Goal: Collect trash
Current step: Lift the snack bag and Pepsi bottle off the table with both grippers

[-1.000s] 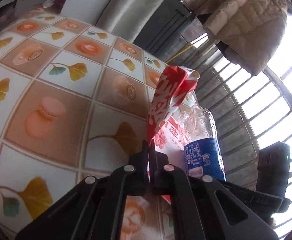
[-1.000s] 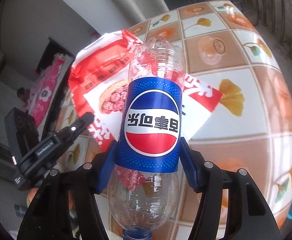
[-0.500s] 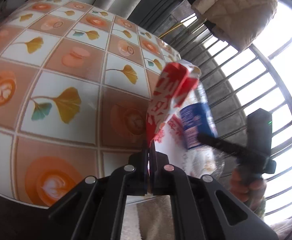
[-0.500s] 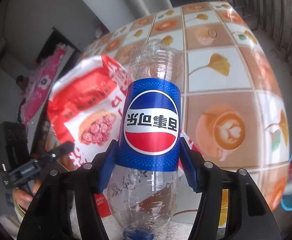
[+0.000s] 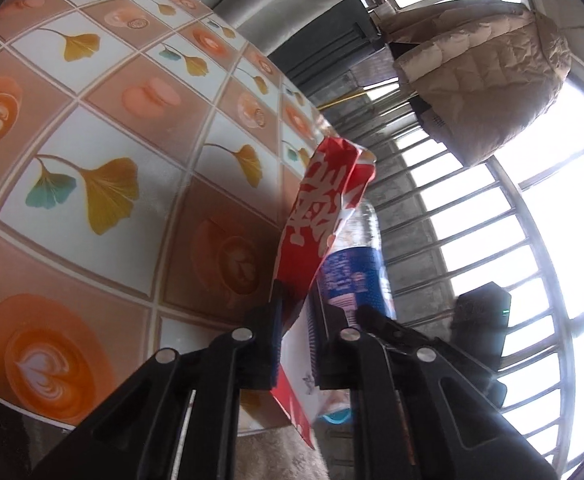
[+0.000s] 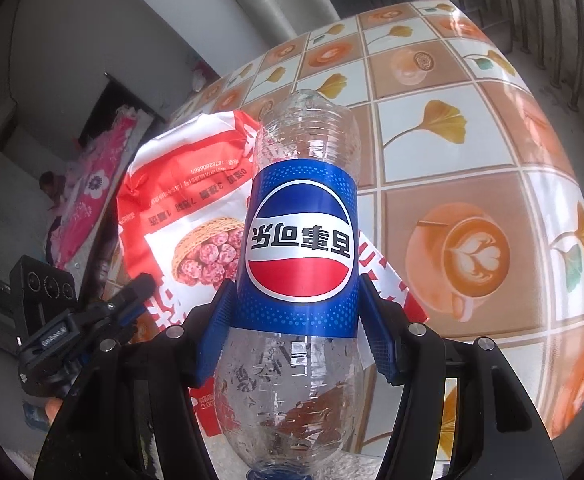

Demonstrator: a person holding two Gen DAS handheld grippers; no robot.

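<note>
My right tongs (image 6: 296, 320) stand about half apart, their blue pads clamped on the labelled middle of an empty plastic bottle (image 6: 302, 248) held cap-end toward me, over the near edge of the tiled desk (image 6: 472, 184). My left tongs (image 5: 294, 340) are opening, a narrow gap between the pads, with the red-and-white snack bag (image 5: 320, 216) between them, seemingly touching the left pad. From the right tongs the bag hangs at ten o'clock behind the bottle.

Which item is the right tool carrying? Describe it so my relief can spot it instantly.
Start at the tiled-pattern table, then look to the right tool above its near edge. Clamped there is the clear plastic bottle, empty, with a blue cola label, unlike the flat red-and-white snack bag behind it.
</note>
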